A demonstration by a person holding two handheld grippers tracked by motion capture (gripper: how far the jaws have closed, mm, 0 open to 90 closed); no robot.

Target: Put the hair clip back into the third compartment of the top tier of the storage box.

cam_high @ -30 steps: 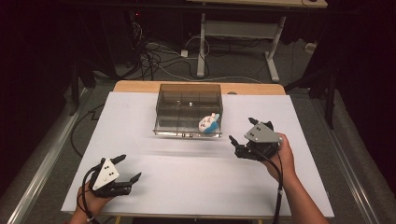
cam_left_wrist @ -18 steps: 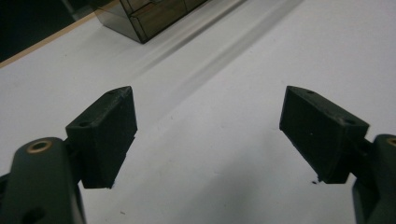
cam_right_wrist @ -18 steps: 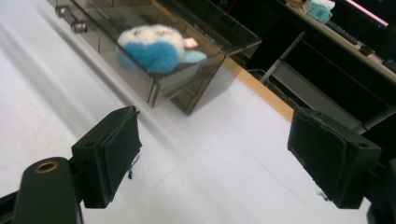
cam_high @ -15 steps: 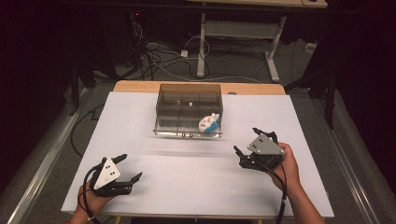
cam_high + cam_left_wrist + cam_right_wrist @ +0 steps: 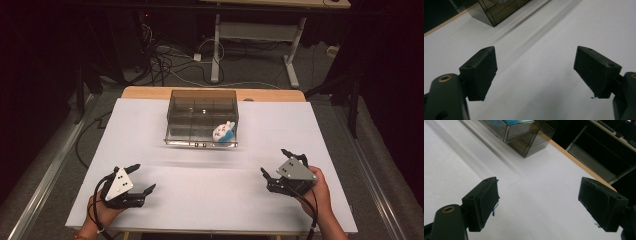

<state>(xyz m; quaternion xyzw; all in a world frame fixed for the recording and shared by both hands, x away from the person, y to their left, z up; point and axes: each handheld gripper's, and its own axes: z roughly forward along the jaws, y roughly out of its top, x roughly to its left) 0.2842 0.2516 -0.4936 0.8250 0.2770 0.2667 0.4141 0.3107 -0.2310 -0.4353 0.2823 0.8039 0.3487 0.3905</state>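
A clear smoky plastic box with compartments [image 5: 202, 119] stands at the far middle of the white table [image 5: 210, 175]. A small white and blue soft toy [image 5: 224, 131] lies in its front right compartment. My left gripper [image 5: 141, 177] rests low at the near left, open, with nothing between its jaws [image 5: 535, 72]. My right gripper [image 5: 276, 162] is at the near right, held by a hand, open and empty [image 5: 539, 200]. A corner of the box [image 5: 496, 10] appears at the top of the left gripper view. In the right gripper view the box [image 5: 524, 135] sits at the upper middle.
A wooden table edge [image 5: 150, 93] runs behind the white sheet. Beyond it are cables on the floor [image 5: 170, 60] and the legs of a desk [image 5: 290, 65]. Metal rails [image 5: 45, 175] flank the table on both sides.
My right gripper has drawn back toward the near right edge of the table and stayed open. The left gripper has hardly moved.
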